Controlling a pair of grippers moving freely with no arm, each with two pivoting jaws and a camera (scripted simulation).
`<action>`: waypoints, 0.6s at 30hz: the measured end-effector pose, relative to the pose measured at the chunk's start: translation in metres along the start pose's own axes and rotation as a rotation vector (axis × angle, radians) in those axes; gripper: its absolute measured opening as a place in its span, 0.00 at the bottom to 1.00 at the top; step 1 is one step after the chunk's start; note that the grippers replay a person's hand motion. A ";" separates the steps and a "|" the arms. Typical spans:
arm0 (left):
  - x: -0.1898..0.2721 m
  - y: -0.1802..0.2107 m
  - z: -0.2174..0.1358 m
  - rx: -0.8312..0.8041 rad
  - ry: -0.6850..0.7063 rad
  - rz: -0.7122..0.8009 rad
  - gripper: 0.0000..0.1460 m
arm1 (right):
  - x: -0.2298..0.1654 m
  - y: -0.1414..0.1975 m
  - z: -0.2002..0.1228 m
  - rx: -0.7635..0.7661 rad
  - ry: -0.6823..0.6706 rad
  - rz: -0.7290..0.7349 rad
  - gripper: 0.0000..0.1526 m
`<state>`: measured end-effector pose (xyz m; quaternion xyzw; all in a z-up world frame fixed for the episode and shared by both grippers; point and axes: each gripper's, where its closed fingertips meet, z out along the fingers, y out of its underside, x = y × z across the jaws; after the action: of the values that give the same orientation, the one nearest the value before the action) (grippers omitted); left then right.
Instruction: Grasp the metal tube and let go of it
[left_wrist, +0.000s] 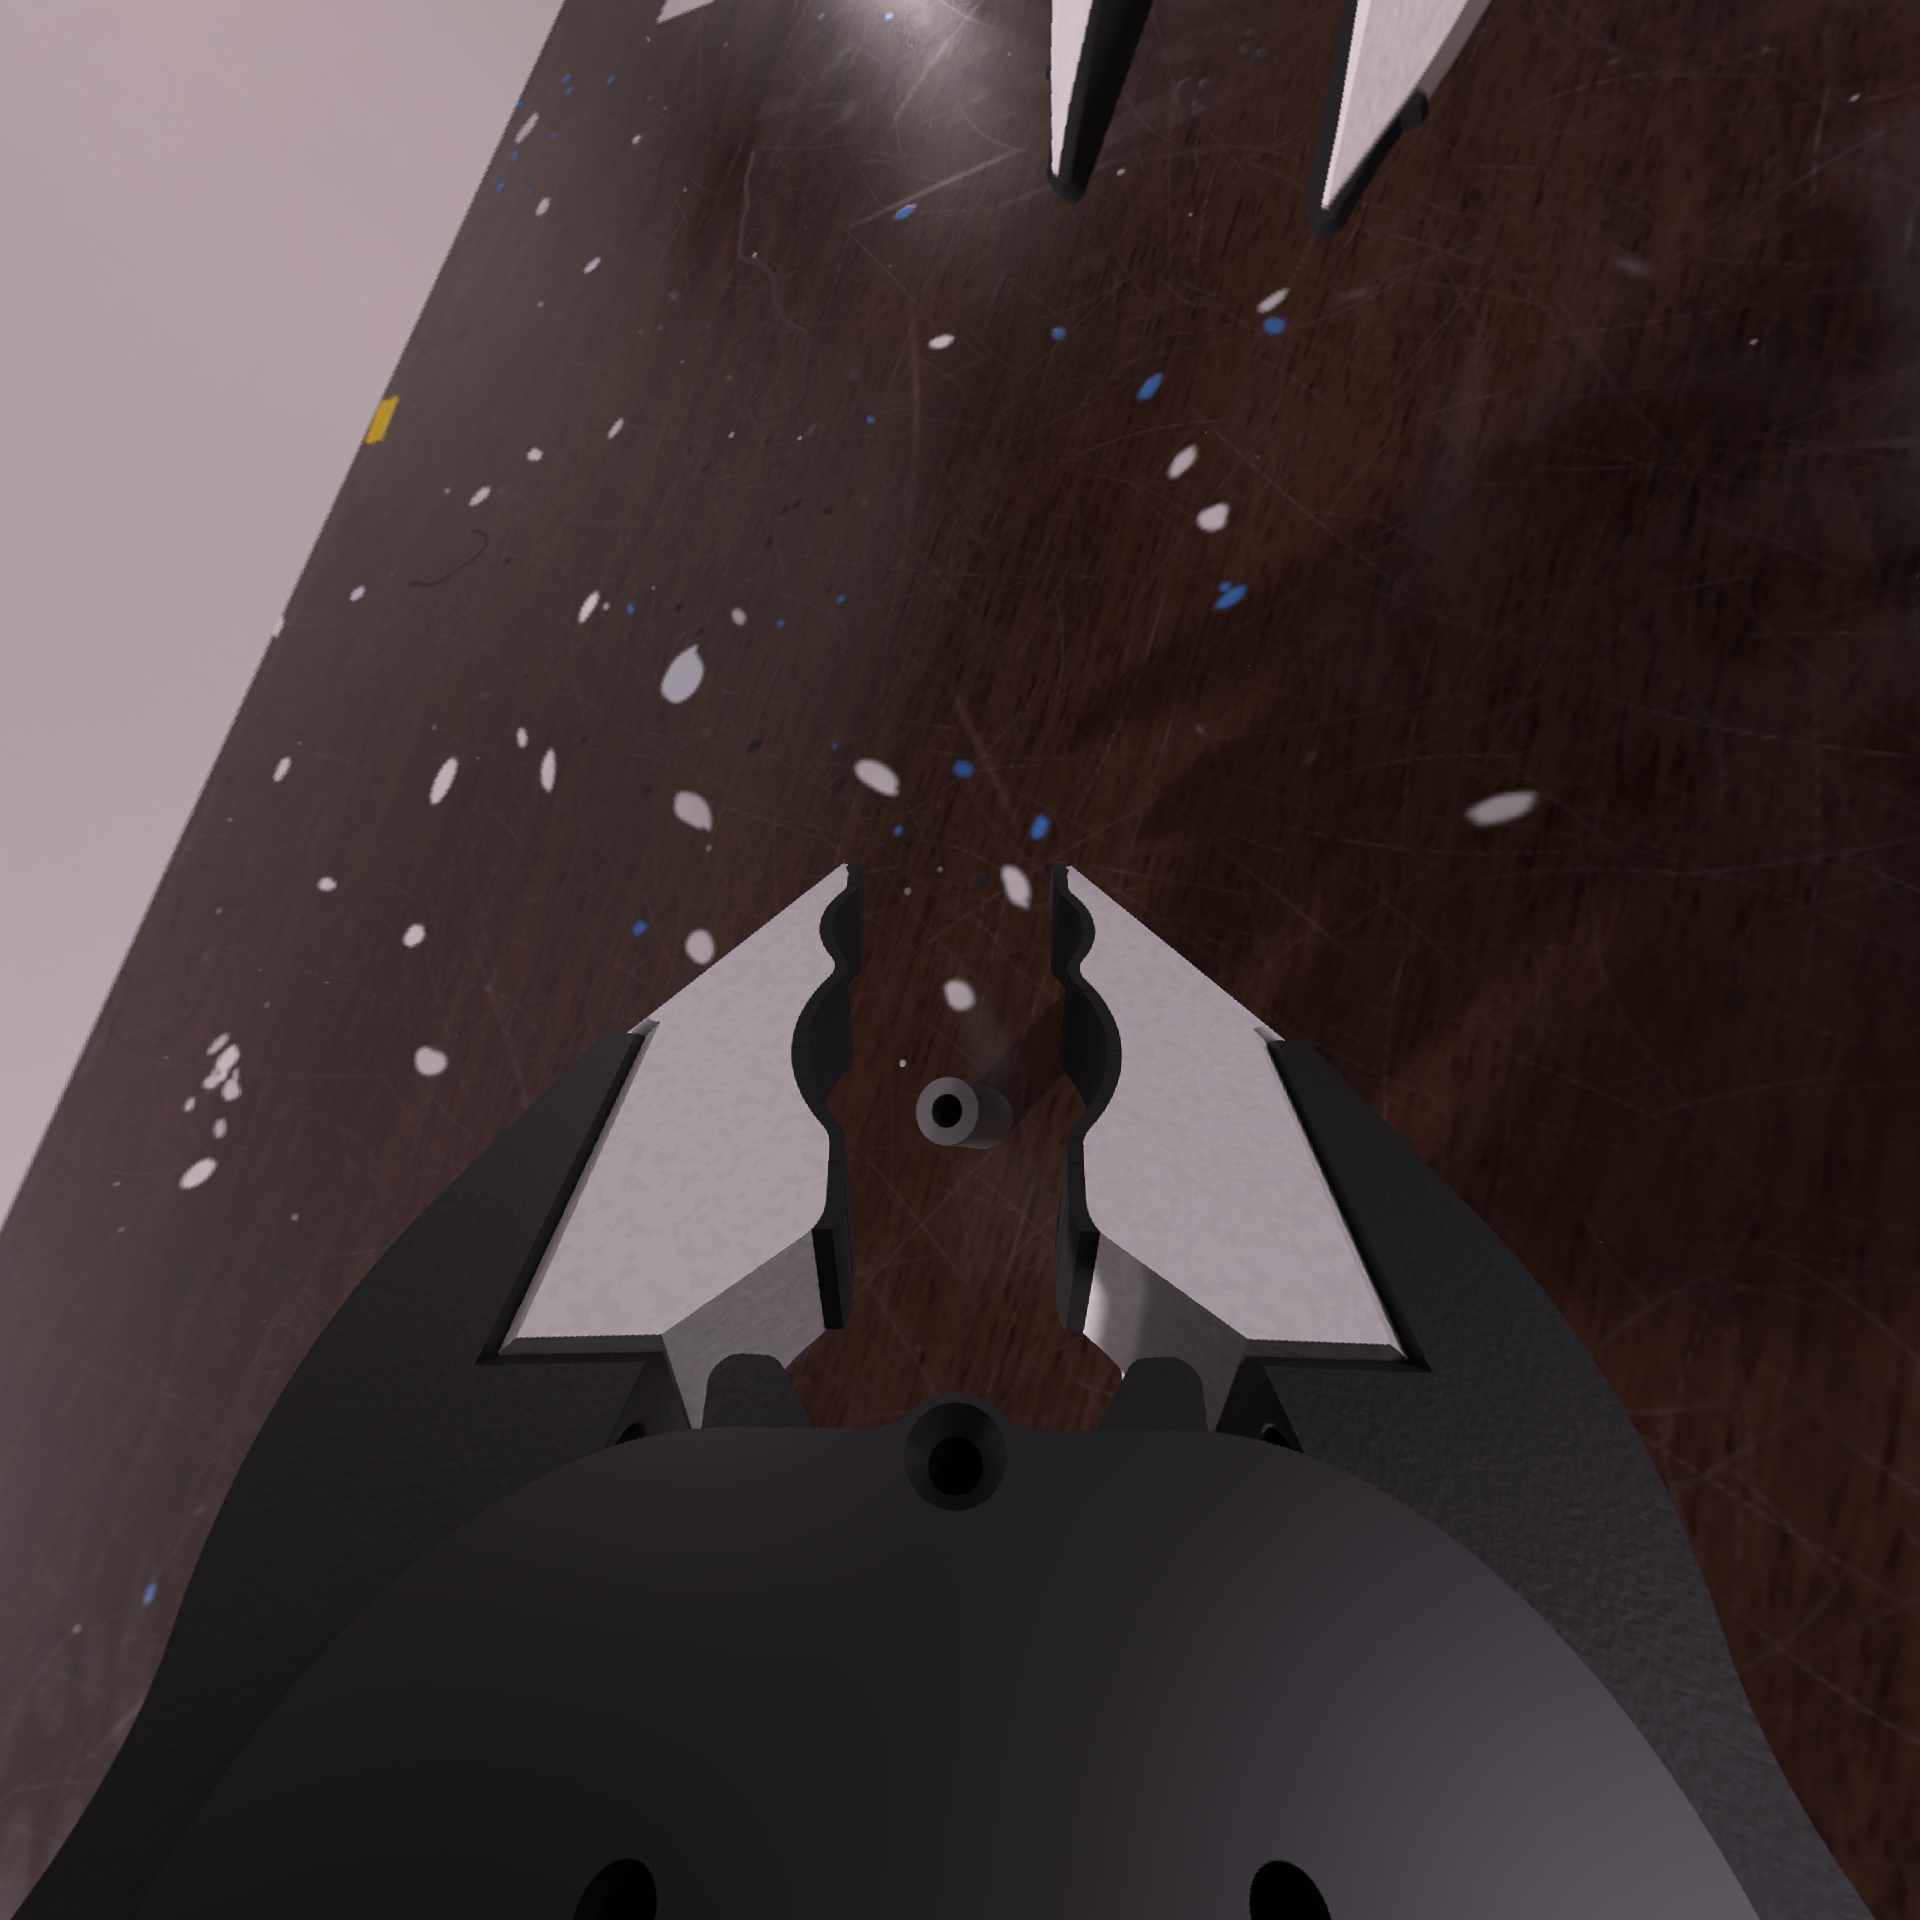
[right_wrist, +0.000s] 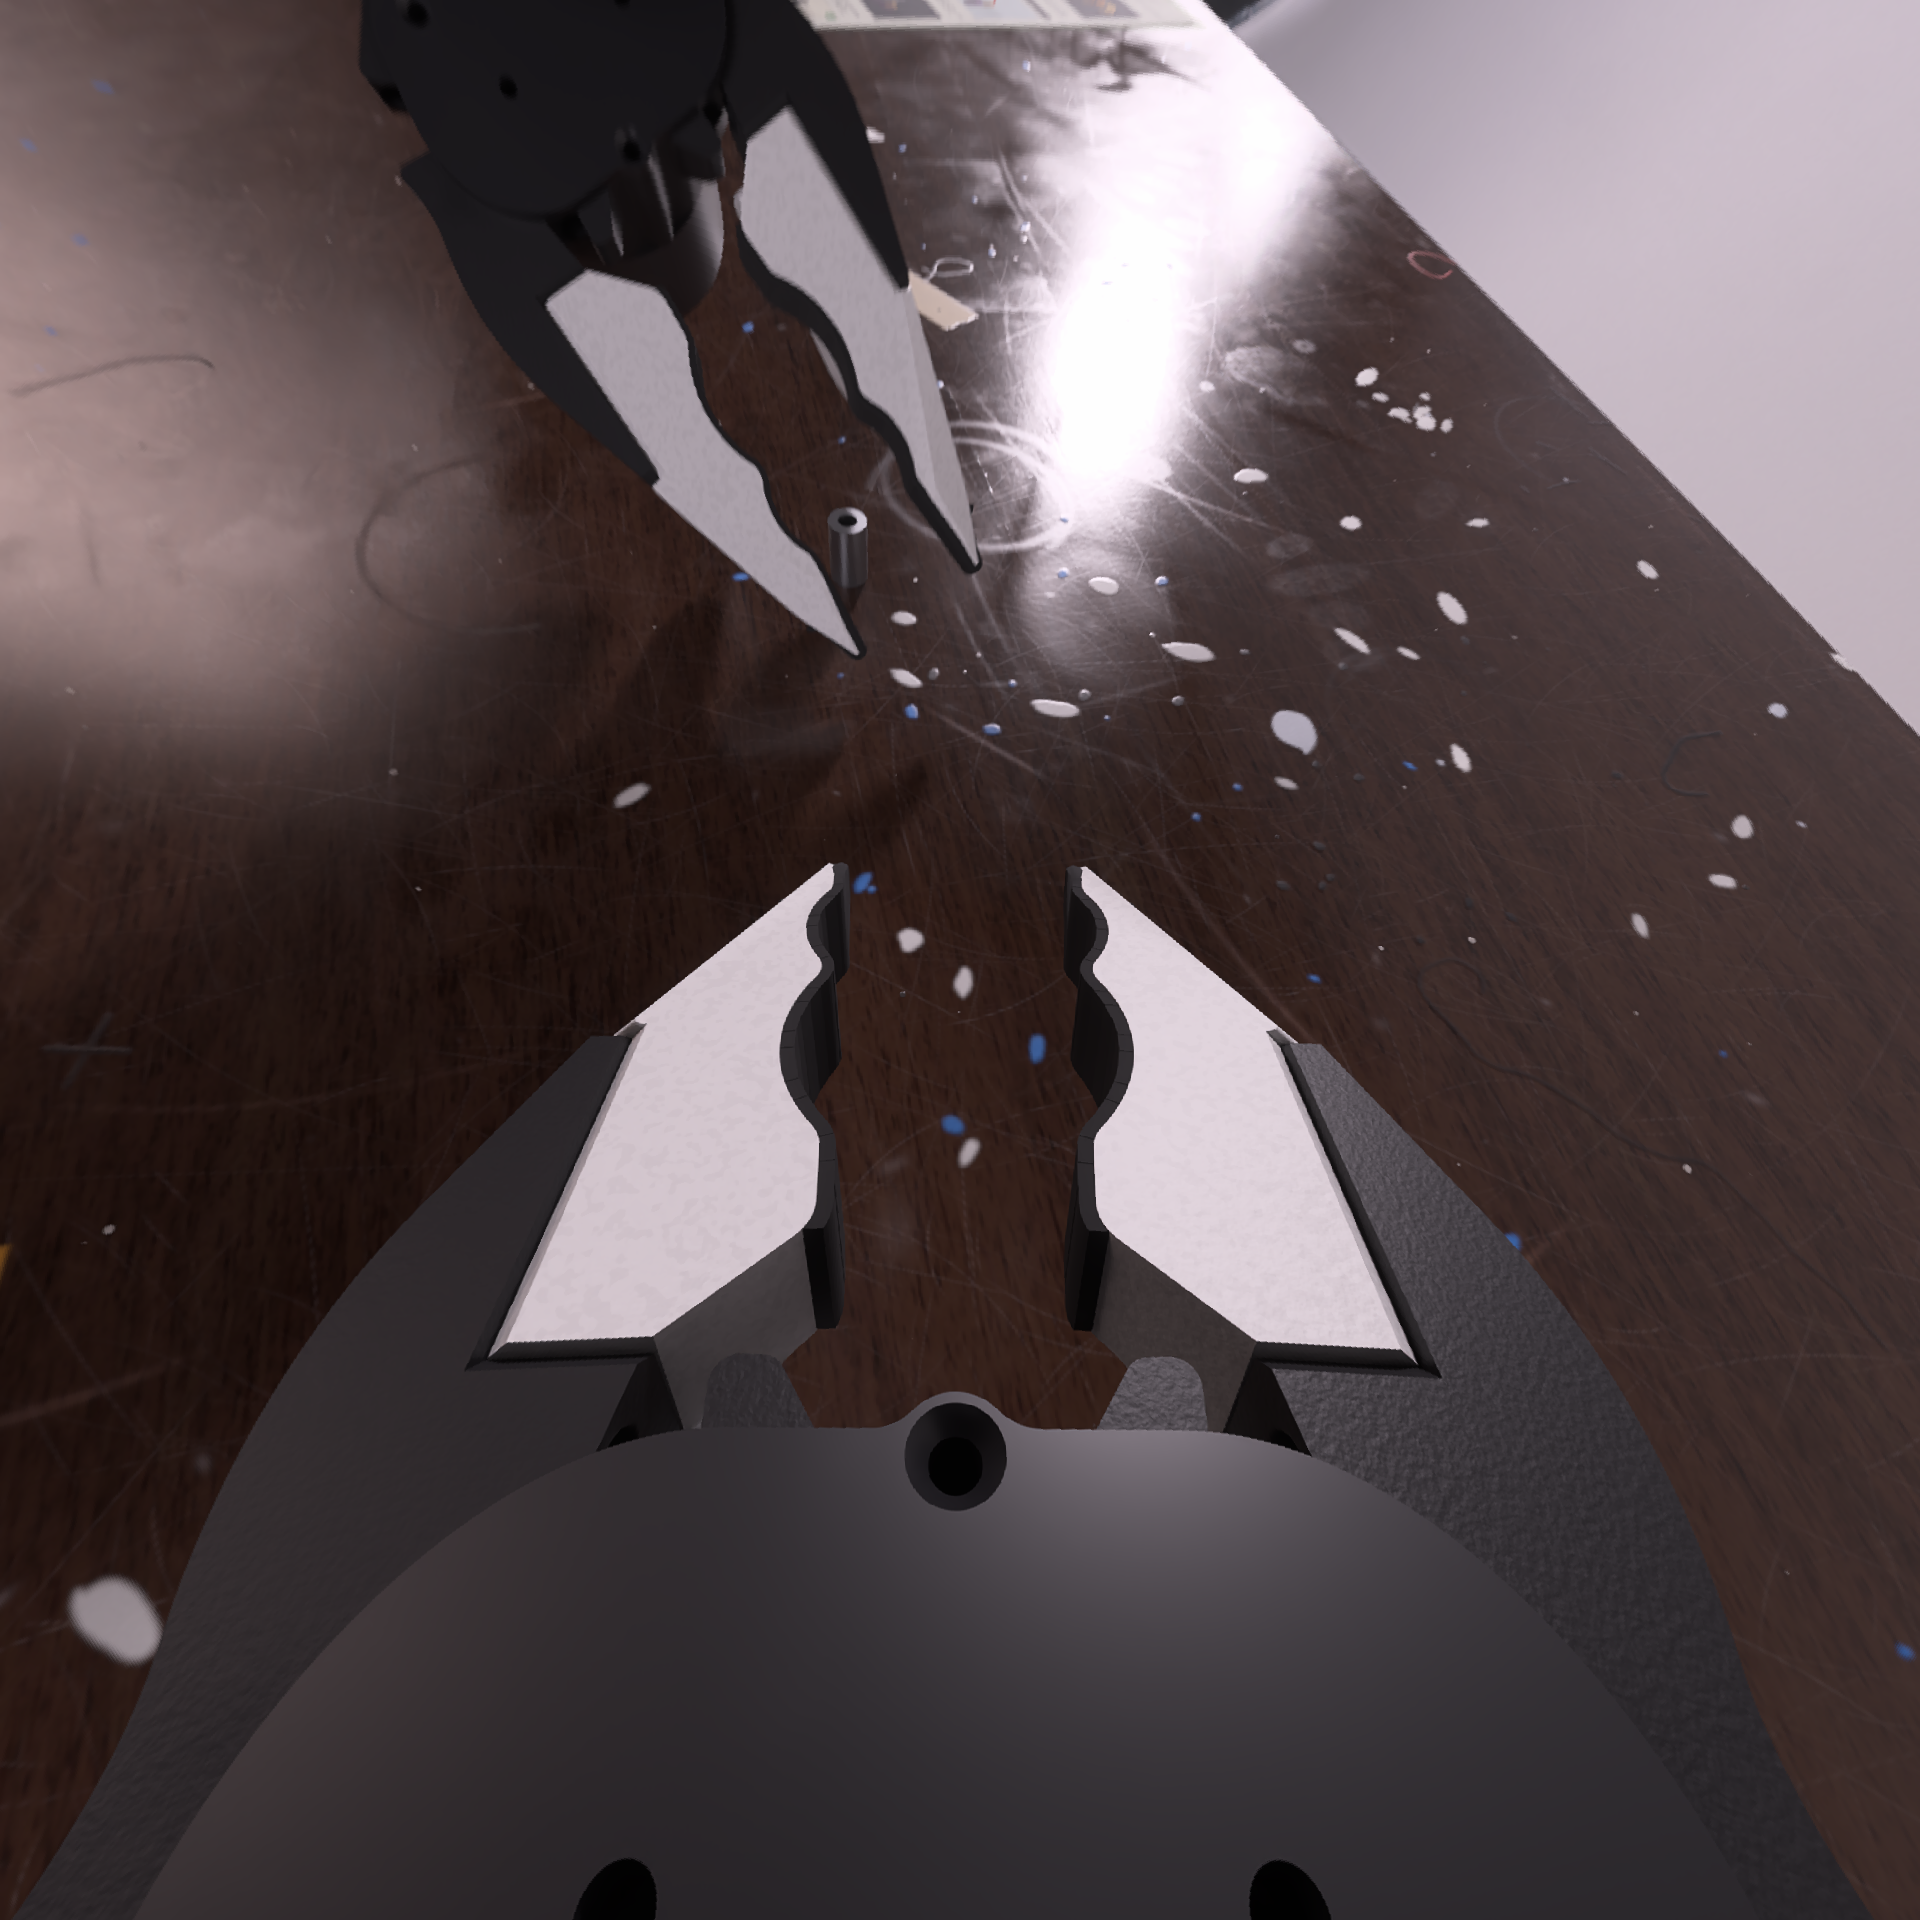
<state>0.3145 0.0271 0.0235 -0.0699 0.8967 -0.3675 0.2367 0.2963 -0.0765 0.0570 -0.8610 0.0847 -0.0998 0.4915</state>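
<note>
A small grey metal tube (left_wrist: 961, 1113) stands upright on the dark wooden table (left_wrist: 1351, 623). In the left wrist view it sits between the two open fingers of my left gripper (left_wrist: 956, 883), touching neither. In the right wrist view the tube (right_wrist: 848, 551) shows farther off, between the left gripper's (right_wrist: 914, 613) open fingers. My right gripper (right_wrist: 956, 878) is open and empty, apart from the tube and facing it. Its fingertips (left_wrist: 1070, 177) show at the top of the left wrist view.
The table is scratched and speckled with white and blue paint spots. Its edge (left_wrist: 312, 644) runs diagonally on the left in the left wrist view, and on the right (right_wrist: 1558, 343) in the right wrist view. A bright glare (right_wrist: 1122, 343) lies beyond the tube.
</note>
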 end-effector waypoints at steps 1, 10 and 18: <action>-0.001 0.000 0.000 -0.001 -0.009 0.010 0.25 | -0.001 0.001 0.002 -0.015 0.004 -0.010 0.27; -0.002 0.000 0.000 -0.002 -0.003 0.013 0.25 | -0.002 0.006 0.007 -0.051 -0.018 0.005 0.27; -0.001 -0.001 -0.001 0.006 0.004 0.015 0.25 | -0.003 0.010 0.010 -0.084 -0.026 0.006 0.27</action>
<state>0.3143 0.0274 0.0254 -0.0615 0.8966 -0.3685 0.2378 0.2956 -0.0723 0.0433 -0.8817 0.0851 -0.0834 0.4564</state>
